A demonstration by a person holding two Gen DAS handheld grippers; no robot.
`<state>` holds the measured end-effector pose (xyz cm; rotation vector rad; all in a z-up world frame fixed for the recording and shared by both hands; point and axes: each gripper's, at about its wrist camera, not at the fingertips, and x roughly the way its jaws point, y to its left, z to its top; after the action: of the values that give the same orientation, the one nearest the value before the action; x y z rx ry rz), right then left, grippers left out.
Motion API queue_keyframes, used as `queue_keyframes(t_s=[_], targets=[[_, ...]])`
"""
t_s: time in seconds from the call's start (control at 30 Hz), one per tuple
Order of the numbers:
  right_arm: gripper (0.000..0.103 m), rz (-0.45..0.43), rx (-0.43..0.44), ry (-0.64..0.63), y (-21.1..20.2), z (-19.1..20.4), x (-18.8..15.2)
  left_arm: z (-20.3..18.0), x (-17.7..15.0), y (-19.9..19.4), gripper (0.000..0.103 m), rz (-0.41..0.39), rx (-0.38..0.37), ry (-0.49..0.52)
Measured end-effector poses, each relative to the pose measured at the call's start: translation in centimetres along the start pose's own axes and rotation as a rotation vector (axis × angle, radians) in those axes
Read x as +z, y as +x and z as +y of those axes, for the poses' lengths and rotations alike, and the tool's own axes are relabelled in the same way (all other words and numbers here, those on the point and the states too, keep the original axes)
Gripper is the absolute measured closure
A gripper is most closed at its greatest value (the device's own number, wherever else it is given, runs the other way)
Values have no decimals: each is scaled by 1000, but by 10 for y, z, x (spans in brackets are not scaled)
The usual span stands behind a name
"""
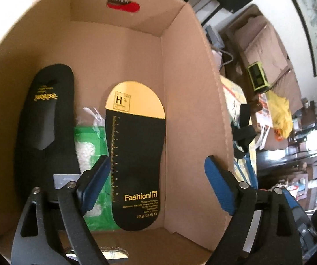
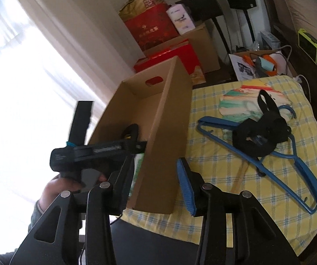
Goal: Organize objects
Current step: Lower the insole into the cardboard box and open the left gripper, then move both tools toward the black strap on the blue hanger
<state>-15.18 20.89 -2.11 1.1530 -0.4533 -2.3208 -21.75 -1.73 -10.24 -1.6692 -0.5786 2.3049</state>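
Left tool (image 1: 158, 184) spread wide and empty over the cardboard box (image 1: 187, 101); right tool (image 2: 156, 185) half-spread, empty.

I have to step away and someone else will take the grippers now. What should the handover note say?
Left gripper: open, empty, inside the cardboard box.
Right gripper: open, empty, at the box's near corner.
Done: black insole, card insole and green packet are in the box.
Left: blue hanger, black strap bundle and colourful cloth lie on the yellow checked cloth, likely next.
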Motion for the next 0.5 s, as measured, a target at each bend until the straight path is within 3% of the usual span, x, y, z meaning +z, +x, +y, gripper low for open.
queue_keyframes(t_s=[0.27, 0.5], targets=[[38, -22, -119, -8, -10, -19, -7, -17, -17, -40, 5, -138, 14, 74], [22, -36, -223, -20, -19, -35, -14, -47, -35, -68, 4, -218, 47, 198]])
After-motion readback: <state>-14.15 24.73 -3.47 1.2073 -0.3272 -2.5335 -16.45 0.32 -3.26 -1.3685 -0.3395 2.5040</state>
